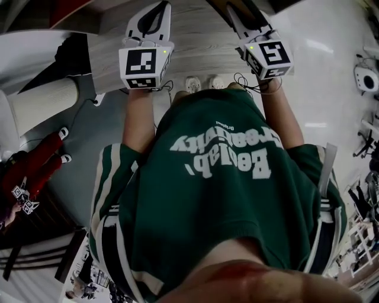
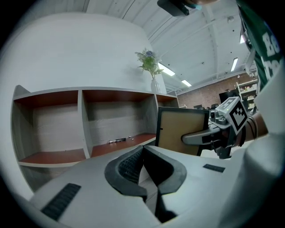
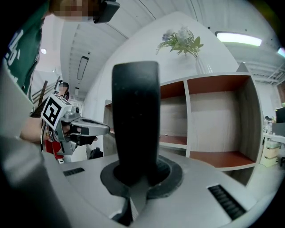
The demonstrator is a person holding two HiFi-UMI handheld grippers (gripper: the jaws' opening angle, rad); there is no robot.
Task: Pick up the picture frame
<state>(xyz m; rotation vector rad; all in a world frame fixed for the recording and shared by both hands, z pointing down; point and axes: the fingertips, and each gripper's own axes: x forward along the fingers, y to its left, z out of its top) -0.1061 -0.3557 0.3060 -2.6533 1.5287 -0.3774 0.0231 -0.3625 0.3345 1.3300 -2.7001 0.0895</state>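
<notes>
The picture frame (image 2: pixel 180 129) shows its tan back board and black border in the left gripper view. It is held upright in the air in front of the shelf unit. My right gripper (image 2: pixel 198 137) is shut on its right edge. In the right gripper view the frame (image 3: pixel 136 116) stands edge-on as a black bar rising from between the pads of the right gripper (image 3: pixel 137 173). My left gripper (image 2: pixel 143 149) is shut with nothing in it, level with the right one and apart from the frame. From the head view both the left gripper (image 1: pixel 155 12) and the right gripper (image 1: pixel 238 10) point forward.
A grey shelf unit (image 2: pixel 80 124) with red-brown shelves stands ahead. A marker pen (image 2: pixel 116 140) lies on its lower shelf and a vase of flowers (image 2: pixel 151 69) stands on top. A person in red (image 1: pixel 35 171) sits at the left by a white curved counter (image 1: pixel 35 103).
</notes>
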